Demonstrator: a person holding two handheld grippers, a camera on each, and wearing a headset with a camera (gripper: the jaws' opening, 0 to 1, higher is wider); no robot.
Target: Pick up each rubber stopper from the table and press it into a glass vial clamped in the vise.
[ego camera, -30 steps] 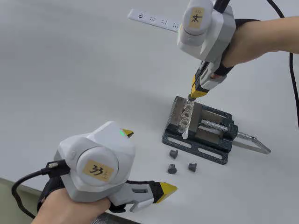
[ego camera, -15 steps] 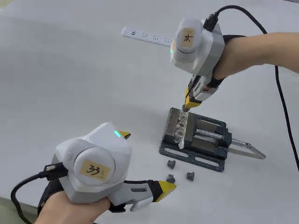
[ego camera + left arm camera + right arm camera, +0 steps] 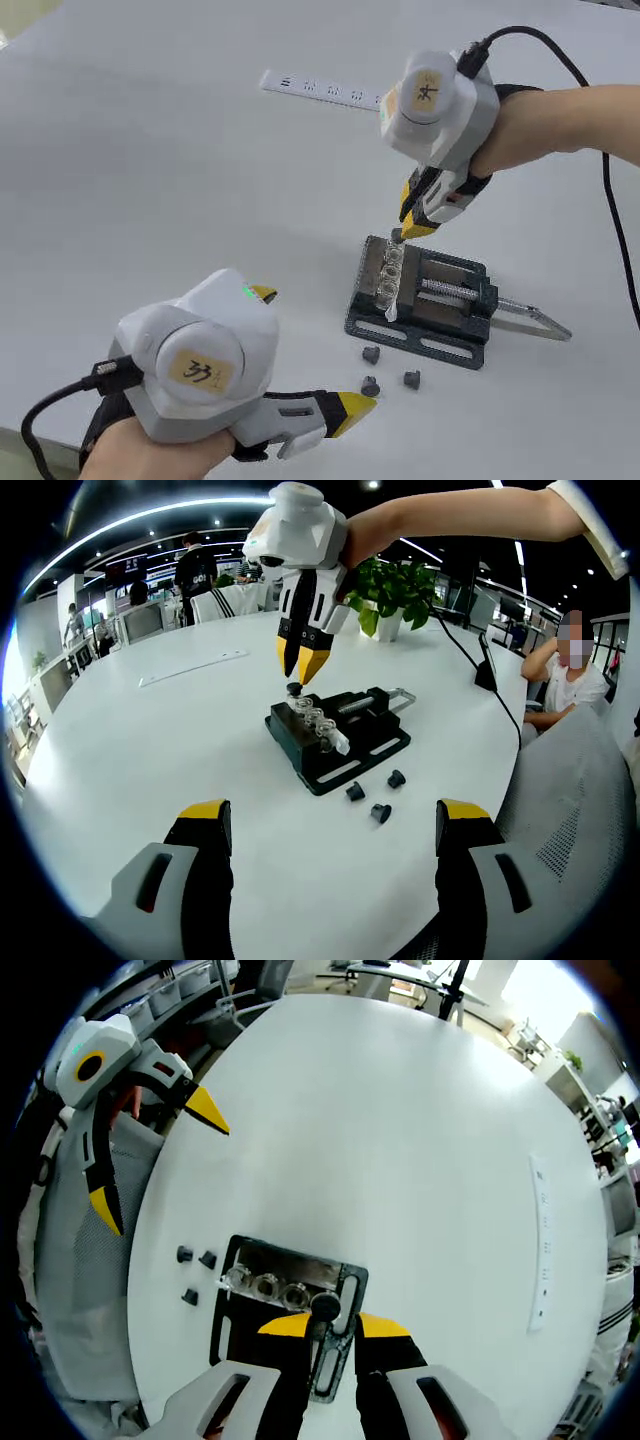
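Fingertips [image 3: 286,1324] of right gripper [image 3: 324,1326] pinch dark rubber stopper [image 3: 325,1306] at very tips, just above farthest of glass vials [image 3: 389,277] clamped in vise [image 3: 452,305]; whether stopper touches vial, cannot tell. Left gripper [image 3: 331,816] at near left, jaws wide apart, nothing between. Three loose stoppers [image 3: 371,354] lie on table [image 3: 180,180], just near side of vise.
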